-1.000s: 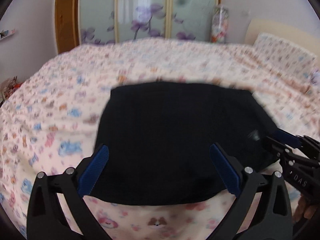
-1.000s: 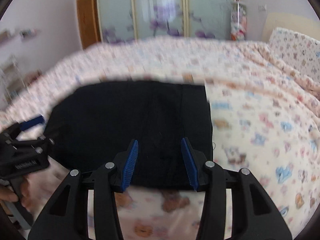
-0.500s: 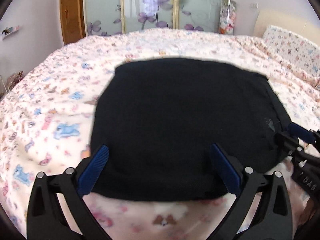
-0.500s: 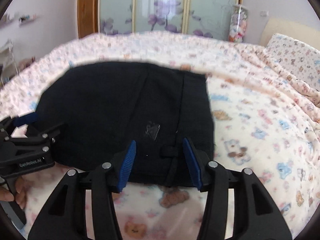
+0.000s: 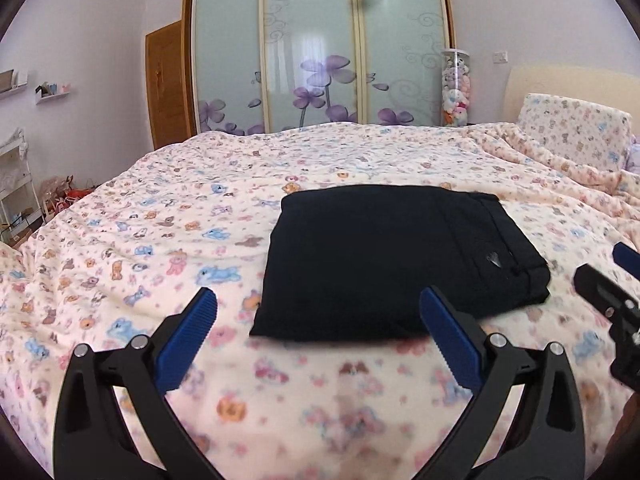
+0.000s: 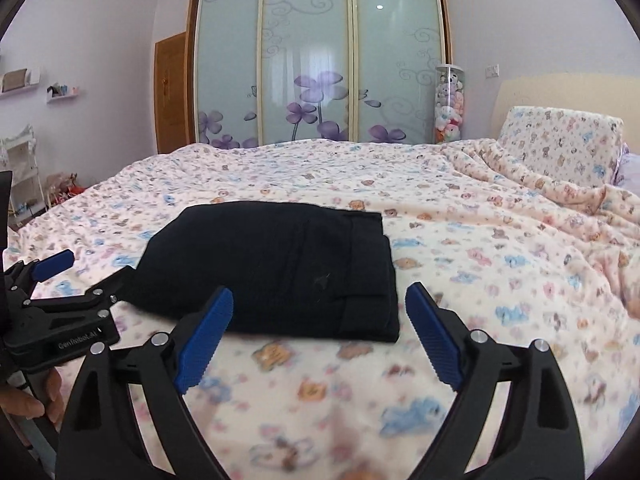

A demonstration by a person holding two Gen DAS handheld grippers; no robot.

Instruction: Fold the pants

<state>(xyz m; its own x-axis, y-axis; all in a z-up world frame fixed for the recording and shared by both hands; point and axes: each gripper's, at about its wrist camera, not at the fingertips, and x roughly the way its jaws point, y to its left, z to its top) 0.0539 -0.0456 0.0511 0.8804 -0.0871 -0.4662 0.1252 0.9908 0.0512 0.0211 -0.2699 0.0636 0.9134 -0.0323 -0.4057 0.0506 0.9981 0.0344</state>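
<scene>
The black pants point(image 5: 384, 256) lie folded into a flat rectangle on the bed; they also show in the right wrist view point(image 6: 280, 268), waistband to the right. My left gripper point(image 5: 318, 308) is open and empty, held above the bed just short of the pants' near edge. My right gripper point(image 6: 318, 308) is open and empty, near the pants' near right corner. The right gripper shows at the right edge of the left wrist view point(image 5: 612, 300), and the left gripper at the left of the right wrist view point(image 6: 60, 308).
The bed has a pink bear-print blanket point(image 5: 160, 240) with a matching pillow point(image 5: 572, 132) at the far right. A wardrobe with frosted flower doors point(image 5: 316, 60) stands behind, beside a wooden door point(image 5: 168, 84). Shelves and clutter point(image 5: 16, 184) are at the left.
Both grippers have pulled back and up from the pants. The right gripper's jaws have opened wider. The pants lie still and now look smaller and farther.
</scene>
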